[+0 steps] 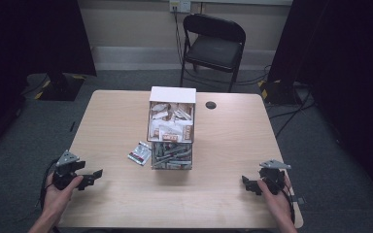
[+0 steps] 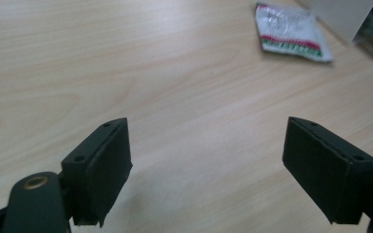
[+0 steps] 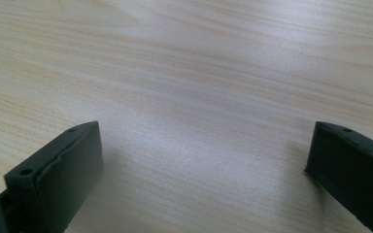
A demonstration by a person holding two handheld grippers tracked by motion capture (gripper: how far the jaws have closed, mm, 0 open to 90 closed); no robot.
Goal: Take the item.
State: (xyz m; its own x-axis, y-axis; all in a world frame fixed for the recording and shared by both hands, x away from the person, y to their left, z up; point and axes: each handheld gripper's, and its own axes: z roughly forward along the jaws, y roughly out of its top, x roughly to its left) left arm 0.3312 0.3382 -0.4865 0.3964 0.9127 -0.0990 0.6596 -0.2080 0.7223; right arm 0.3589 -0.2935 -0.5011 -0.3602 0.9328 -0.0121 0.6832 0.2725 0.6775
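- Left gripper low at the table's near left edge, jaws wide, nothing between them.
- Right gripper at the near right, jaws wide, empty.
- Sachets lie just left of the box.
- The two-tier box holds many packets.

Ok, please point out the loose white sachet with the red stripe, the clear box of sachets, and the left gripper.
White red-striped sachet [image 2: 291, 33]: left gripper view, its middle.
Clear sachet box [image 1: 171, 127]: high view, front wall.
Left gripper [image 1: 96, 175]: high view, between its open jaws.
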